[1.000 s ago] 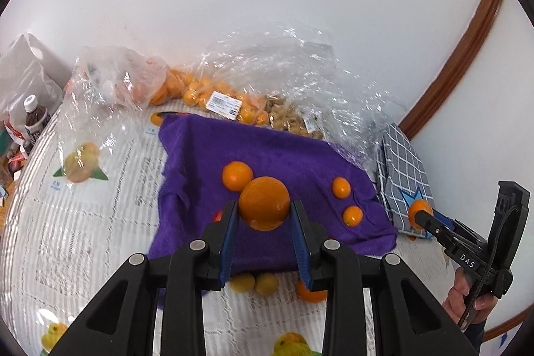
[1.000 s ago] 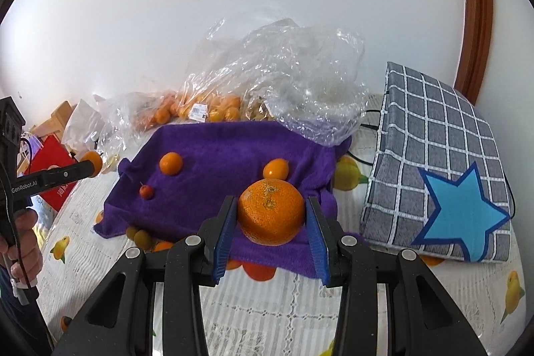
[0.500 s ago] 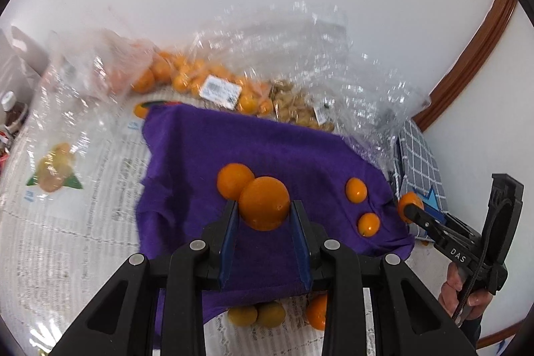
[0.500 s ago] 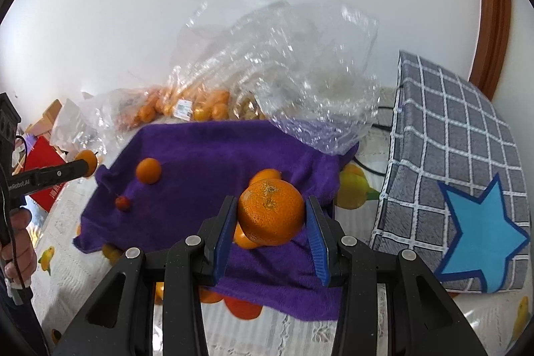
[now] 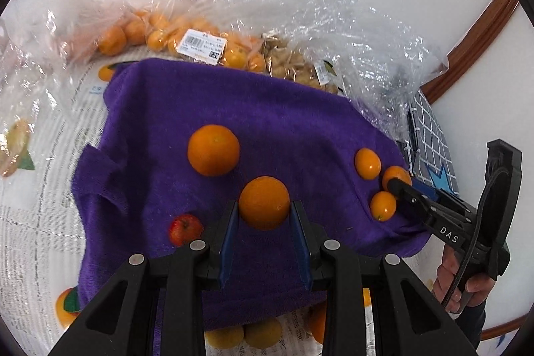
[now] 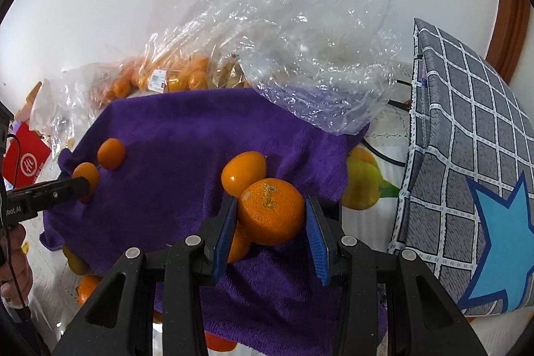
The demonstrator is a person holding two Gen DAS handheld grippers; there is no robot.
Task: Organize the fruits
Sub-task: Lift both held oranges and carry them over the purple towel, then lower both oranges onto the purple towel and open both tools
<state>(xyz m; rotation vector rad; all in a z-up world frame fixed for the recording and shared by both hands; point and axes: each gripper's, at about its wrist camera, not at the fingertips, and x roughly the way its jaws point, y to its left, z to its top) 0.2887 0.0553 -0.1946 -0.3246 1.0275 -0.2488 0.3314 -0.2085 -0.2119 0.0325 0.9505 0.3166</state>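
Because each gripper pinches a round orange, a loose squeeze could let one roll off the purple towel [image 5: 273, 122]. The left gripper [image 5: 263, 222] holds a smooth orange [image 5: 263, 202]; the right gripper [image 6: 271, 221] holds a bumpy mandarin [image 6: 271, 211] above two kumquats [image 6: 243, 177].

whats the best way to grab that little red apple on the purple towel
Grip the small red apple across its round middle, coming down from above. It sits alone on the purple towel with bare cloth on either side, so the fingers should fit. The left gripper, nearest it, is shut on an orange, which must go first.
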